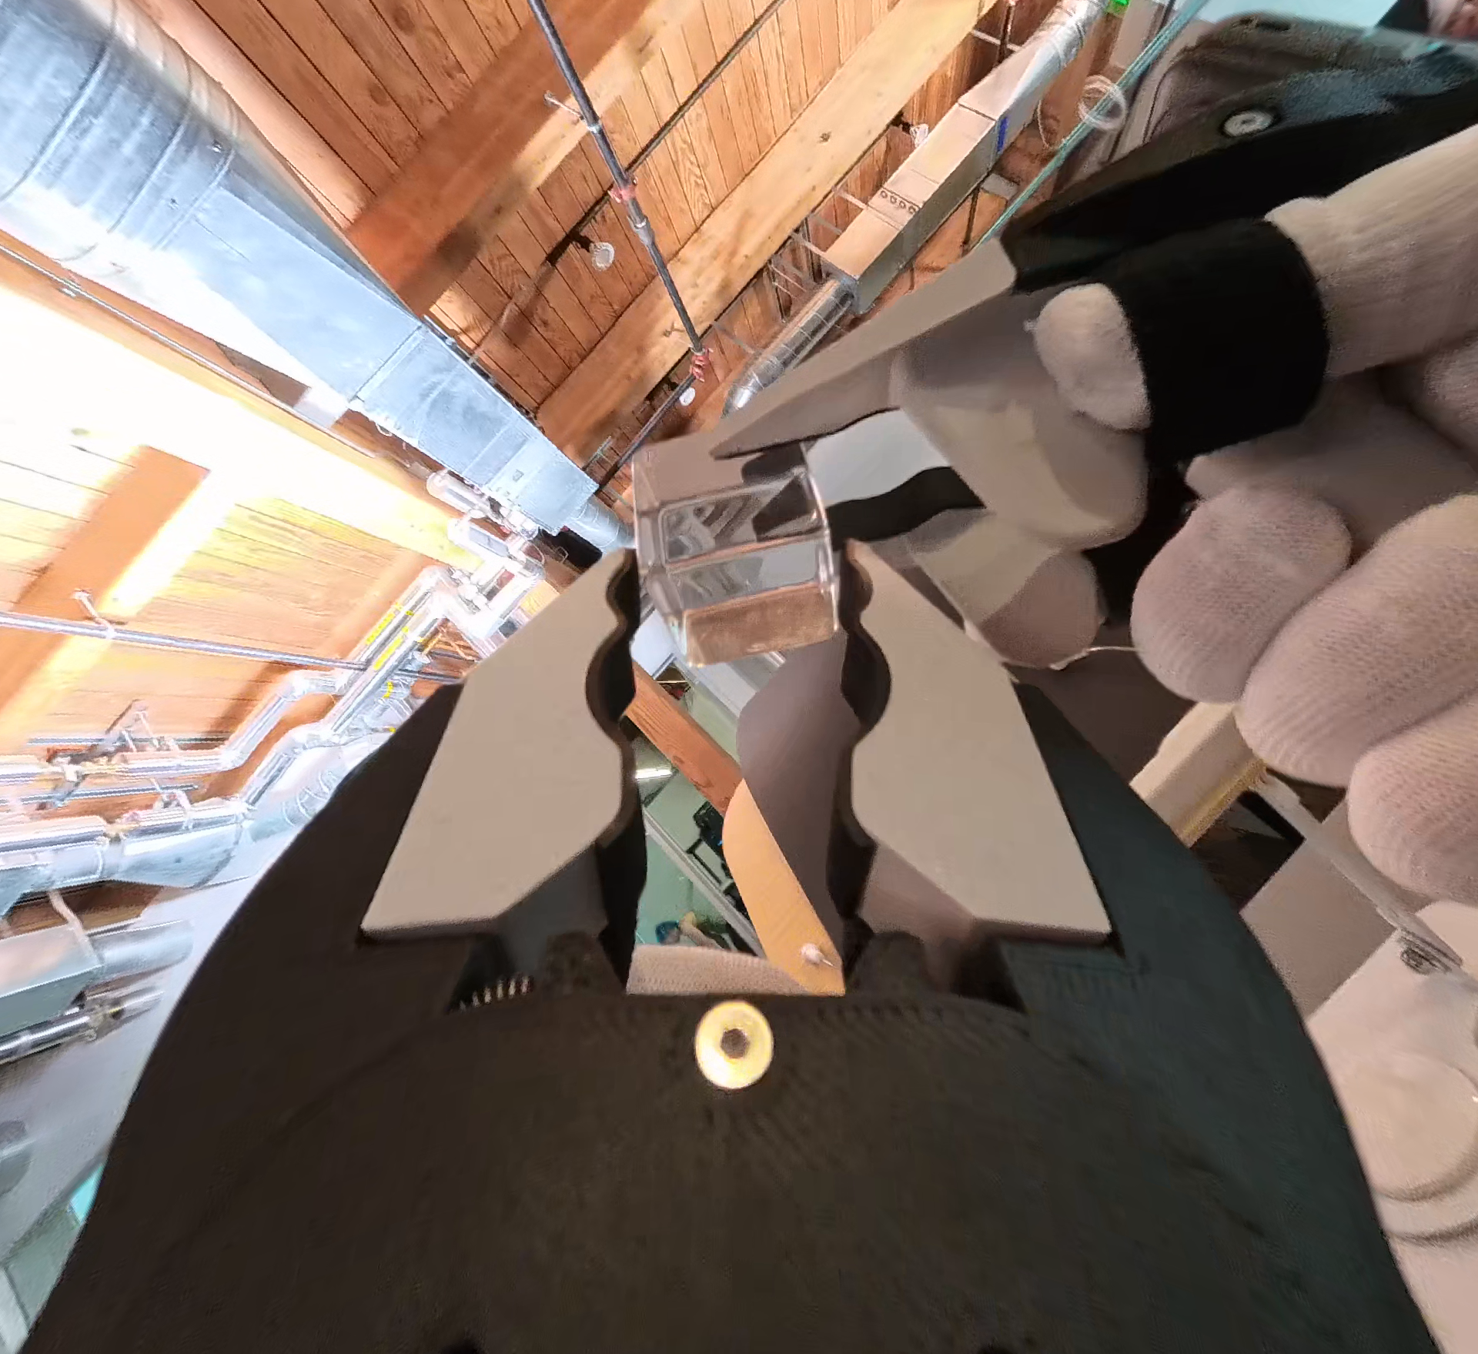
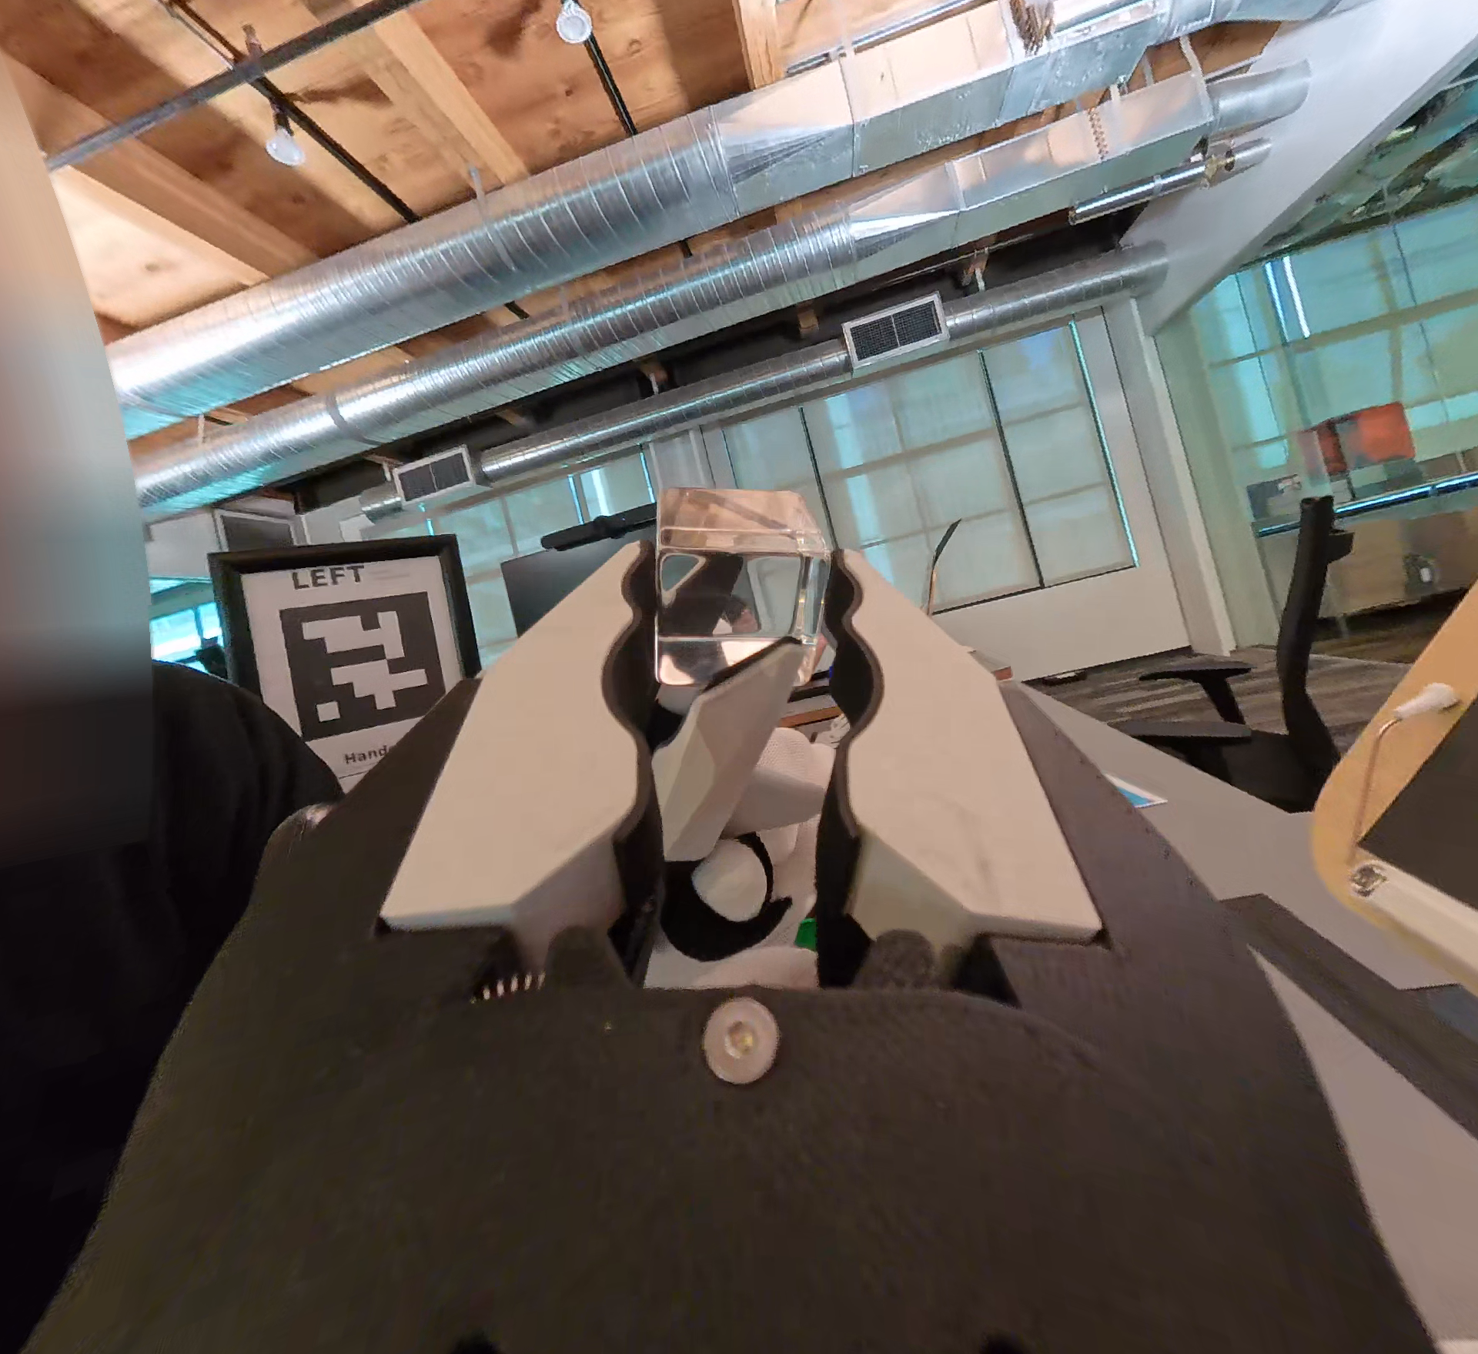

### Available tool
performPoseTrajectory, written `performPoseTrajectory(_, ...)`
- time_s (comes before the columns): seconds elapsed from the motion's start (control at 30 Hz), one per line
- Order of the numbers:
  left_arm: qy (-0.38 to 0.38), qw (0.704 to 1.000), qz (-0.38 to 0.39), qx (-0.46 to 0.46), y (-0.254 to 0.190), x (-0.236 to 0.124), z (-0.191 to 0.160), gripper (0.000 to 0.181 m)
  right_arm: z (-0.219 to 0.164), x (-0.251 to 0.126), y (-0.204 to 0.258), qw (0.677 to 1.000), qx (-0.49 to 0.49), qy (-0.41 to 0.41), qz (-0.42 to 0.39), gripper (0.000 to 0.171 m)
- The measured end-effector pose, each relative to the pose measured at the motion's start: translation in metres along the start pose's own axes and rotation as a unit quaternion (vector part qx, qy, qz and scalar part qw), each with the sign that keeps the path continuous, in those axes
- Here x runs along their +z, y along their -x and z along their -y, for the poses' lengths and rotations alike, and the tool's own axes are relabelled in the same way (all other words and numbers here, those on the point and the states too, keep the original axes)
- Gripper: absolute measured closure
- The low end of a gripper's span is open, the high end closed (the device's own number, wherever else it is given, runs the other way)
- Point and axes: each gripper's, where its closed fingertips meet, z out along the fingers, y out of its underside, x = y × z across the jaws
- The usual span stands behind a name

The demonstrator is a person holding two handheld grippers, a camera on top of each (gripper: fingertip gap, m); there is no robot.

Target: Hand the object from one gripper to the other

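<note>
Handover is sitting at its midpoint, by the look of it: both grippers are touching the clear cube point(image 1: 740, 570) at once, high in the air under a wooden ceiling point(image 1: 496, 36). Left gripper point(image 1: 736, 580) is pinching the cube's sides at its fingertips; right gripper point(image 2: 740, 588) is doing the same across the other faces. Whichever side is giving should be easing open only once the other's hold is firm. Cube is looking glassy, sharp-edged, slick — likely prone to slipping.
</note>
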Motion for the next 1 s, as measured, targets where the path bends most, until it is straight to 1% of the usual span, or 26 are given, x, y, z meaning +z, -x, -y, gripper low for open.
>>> performPoseTrajectory(0.13,0.001,1.0,0.005,0.002,0.0,0.0,-0.002,0.135,-0.005,0.002,-0.005,0.998,0.056,-0.007,0.006,0.132)
performPoseTrajectory(0.27,-0.003,1.0,0.008,0.009,0.002,-0.002,-0.001,0.137,-0.014,0.005,-0.01,0.996,0.089,-0.01,0.008,0.132)
performPoseTrajectory(0.5,0.011,1.0,-0.023,-0.014,-0.001,-0.002,-0.007,0.138,-0.018,0.003,-0.015,0.996,0.088,-0.003,-0.003,0.131)
performPoseTrajectory(0.57,0.018,0.998,-0.051,-0.042,-0.003,-0.001,-0.01,0.137,-0.016,0.0,-0.02,0.998,0.054,0.005,-0.032,0.128)
performPoseTrajectory(0.6,0.028,0.996,-0.066,-0.053,-0.004,0.0,-0.014,0.137,-0.013,-0.002,-0.024,0.998,0.035,0.012,-0.051,0.119)
performPoseTrajectory(0.63,0.037,0.994,-0.079,-0.058,-0.004,0.0,-0.017,0.137,-0.012,-0.005,-0.027,0.997,0.018,0.024,-0.069,0.115)
performPoseTrajectory(0.67,0.041,0.992,-0.103,-0.067,-0.007,0.001,-0.019,0.138,-0.011,-0.007,-0.031,0.995,-0.006,0.042,-0.09,0.108)
performPoseTrajectory(0.7,0.05,0.986,-0.141,-0.08,-0.013,0.0,-0.022,0.137,-0.01,-0.01,-0.032,0.991,-0.043,0.064,-0.109,0.105)
performPoseTrajectory(0.77,0.049,0.978,-0.178,-0.094,-0.015,-0.003,-0.024,0.137,-0.009,-0.014,-0.031,0.978,-0.111,0.112,-0.135,0.105)
performPoseTrajectory(0.8,0.047,0.972,-0.206,-0.103,-0.017,-0.006,-0.024,0.137,-0.011,-0.015,-0.027,0.973,-0.13,0.135,-0.132,0.104)
performPoseTrajectory(0.83,0.049,0.966,-0.234,-0.1,-0.02,-0.01,-0.024,0.137,-0.013,-0.016,-0.021,0.969,-0.145,0.156,-0.122,0.107)
performPoseTrajectory(0.87,0.057,0.966,-0.241,-0.073,-0.02,-0.012,-0.028,0.137,-0.014,-0.018,-0.02,0.962,-0.165,0.176,-0.127,0.112)
performPoseTrajectory(0.9,0.069,0.963,-0.255,-0.045,-0.021,-0.015,-0.033,0.137,-0.017,-0.022,-0.022,0.947,-0.196,0.208,-0.145,0.114)
performPoseTrajectory(0.93,0.087,0.955,-0.281,-0.036,-0.025,-0.019,-0.038,0.137,-0.021,-0.025,-0.022,0.926,-0.241,0.244,-0.158,0.114)
performPoseTrajectory(1.0,0.107,0.944,-0.309,-0.033,-0.027,-0.025,-0.043,0.137,-0.025,-0.029,-0.025,0.869,-0.339,0.307,-0.191,0.115)
